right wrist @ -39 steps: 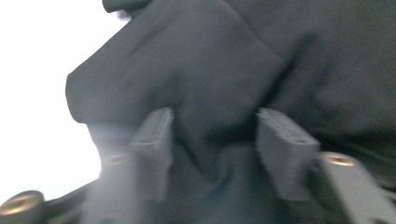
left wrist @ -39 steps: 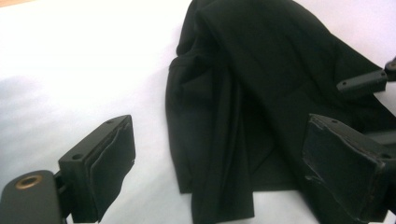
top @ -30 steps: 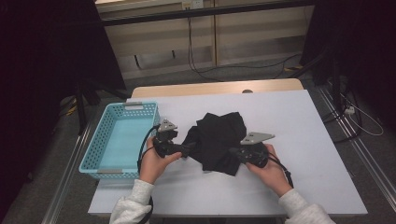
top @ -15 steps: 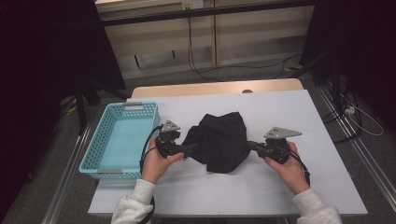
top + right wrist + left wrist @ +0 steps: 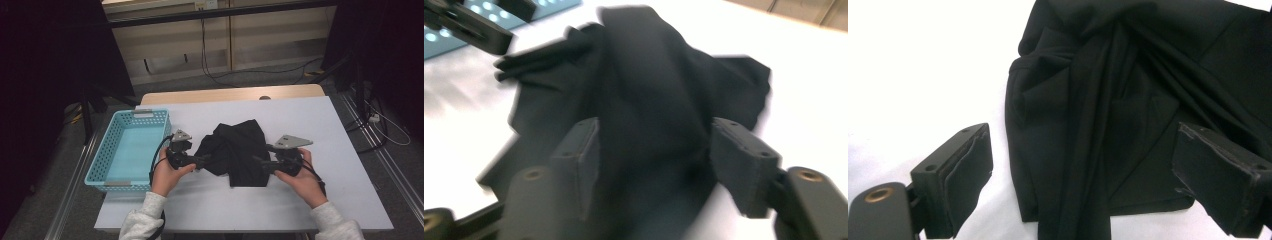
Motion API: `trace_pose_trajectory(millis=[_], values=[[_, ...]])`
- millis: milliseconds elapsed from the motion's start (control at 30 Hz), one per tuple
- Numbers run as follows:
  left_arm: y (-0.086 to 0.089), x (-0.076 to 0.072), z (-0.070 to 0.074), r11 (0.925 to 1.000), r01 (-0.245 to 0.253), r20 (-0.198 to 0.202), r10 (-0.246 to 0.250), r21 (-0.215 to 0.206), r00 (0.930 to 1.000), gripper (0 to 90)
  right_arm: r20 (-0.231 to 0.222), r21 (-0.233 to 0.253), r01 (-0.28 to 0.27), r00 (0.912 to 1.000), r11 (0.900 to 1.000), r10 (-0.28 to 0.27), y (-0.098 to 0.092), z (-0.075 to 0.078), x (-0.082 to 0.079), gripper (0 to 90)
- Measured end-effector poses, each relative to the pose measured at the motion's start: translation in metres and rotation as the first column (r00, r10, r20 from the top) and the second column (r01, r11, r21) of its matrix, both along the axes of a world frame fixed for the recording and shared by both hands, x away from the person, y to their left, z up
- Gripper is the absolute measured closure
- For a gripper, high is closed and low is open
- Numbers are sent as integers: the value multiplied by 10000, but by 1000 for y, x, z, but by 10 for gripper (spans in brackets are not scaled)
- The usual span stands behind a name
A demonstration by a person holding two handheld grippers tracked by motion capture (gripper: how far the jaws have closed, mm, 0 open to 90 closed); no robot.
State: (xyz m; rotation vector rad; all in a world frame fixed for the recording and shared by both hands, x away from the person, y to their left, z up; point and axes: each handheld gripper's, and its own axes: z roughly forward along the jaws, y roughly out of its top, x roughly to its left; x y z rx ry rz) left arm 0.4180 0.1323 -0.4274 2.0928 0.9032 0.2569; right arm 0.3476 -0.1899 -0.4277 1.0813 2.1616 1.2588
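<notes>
A crumpled black cloth (image 5: 235,150) lies in a heap on the middle of the white table (image 5: 330,130). My left gripper (image 5: 204,161) points at the cloth's left edge. In the left gripper view it (image 5: 1083,185) stands open, with the folds of the cloth (image 5: 1128,100) lying between and beyond its jaws. My right gripper (image 5: 259,163) is at the cloth's lower right edge. In the blurred right gripper view it (image 5: 659,160) is open, its jaws astride a raised hump of the cloth (image 5: 649,90). Neither pair of jaws is pressed on the fabric.
A light blue mesh basket (image 5: 125,150) stands empty at the table's left edge, close to my left hand. Bare table lies to the right of and in front of the cloth. A wooden strip (image 5: 230,95) borders the far edge.
My right gripper swung out to the right, away from the cloth, then came back to its right edge. The cloth now lies flatter and wider. The left gripper barely moved.
</notes>
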Motion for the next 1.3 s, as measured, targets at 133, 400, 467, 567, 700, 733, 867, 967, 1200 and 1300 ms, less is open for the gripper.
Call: trace_pose_trajectory(millis=[133, 400, 467, 567, 700, 733, 867, 967, 1200, 1300], values=[[-1, -1, -3, 10000, 39, -132, -38, 59, 9999, 92, -113, -548, -333, 9994, 9979, 327, 30, -5, 8, 275], [2, -2, -4, 10000, -57, -212, 56, -11, 9998, 91, -770, -944, -231, 9969, 9953, 159, 52, -26, 28, 355], [2, -1, -6, 10000, -46, -218, 46, -14, 9998, 91, -1042, -1186, -135, 9946, 9928, 11, 55, -32, 30, 436], [1, -2, -5, 10000, 26, -223, -25, 25, 9997, 91, -1182, -1349, -391, 9927, 9901, 231, 54, -32, 30, 776], [0, -1, -3, 9999, 109, -221, -110, -7, 9997, 91, -755, -1218, -147, 9971, 9925, 55, 45, -23, 29, 900], [0, -1, -3, 9999, 117, -138, -116, 55, 9998, 91, -687, -1113, -115, 9976, 9937, 38, 41, -19, 28, 900], [1, -1, 1, 9999, 33, -70, -34, -116, 10000, 91, -501, -560, 159, 9986, 9983, -187, 19, -6, 24, 900], [1, 0, 1, 9999, 101, -57, -101, -81, 9999, 91, -481, -222, 459, 9977, 9987, -470, 3, -2, 20, 900], [-3, 1, 0, 9999, 139, -71, -140, -85, 9999, 91, -537, -548, 1016, 9931, 9933, -1046, -27, -2, 14, 900], [-3, 1, -1, 9999, 130, -126, -131, -113, 9998, 91, -401, -1150, 1224, 9910, 9858, -1278, -33, -7, 14, 900]])
